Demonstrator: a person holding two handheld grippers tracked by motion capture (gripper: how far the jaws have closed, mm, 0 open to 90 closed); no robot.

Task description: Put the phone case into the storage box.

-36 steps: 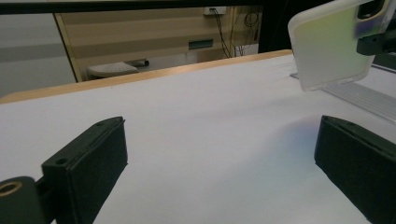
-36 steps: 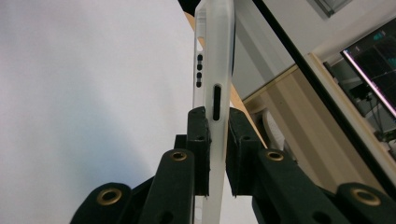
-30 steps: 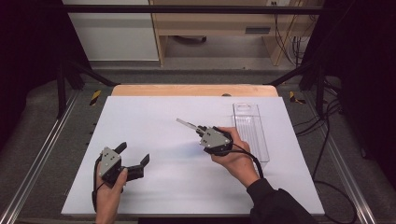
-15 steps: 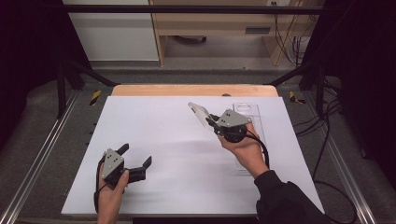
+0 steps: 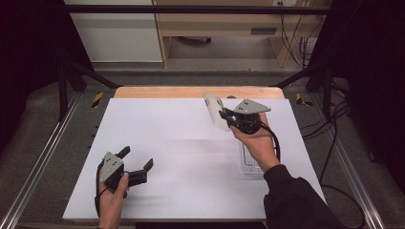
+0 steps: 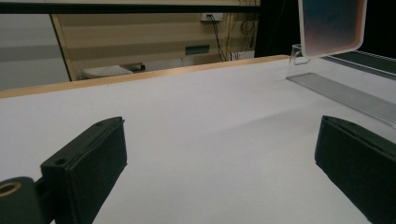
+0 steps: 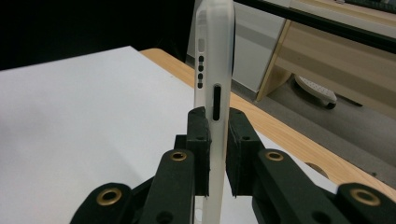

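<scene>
The right gripper (image 5: 224, 116), clamped on a white phone case (image 5: 213, 111), carries it above the clear tray (image 5: 250, 164); next comes seating it, while the left gripper (image 5: 136, 164) idles wide open, holding nothing.

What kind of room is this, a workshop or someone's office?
Probably a lab recording station: a white table inside a black metal frame with dark curtains, loose cables by the back wall, and a person working with a hand-held tool in each hand.

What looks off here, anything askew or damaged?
Nothing damaged or spilled. The right tool grips a white phone case by its edge, lifted above the table. The clear tray lies flat at the right. The left tool is open and holds nothing.
</scene>
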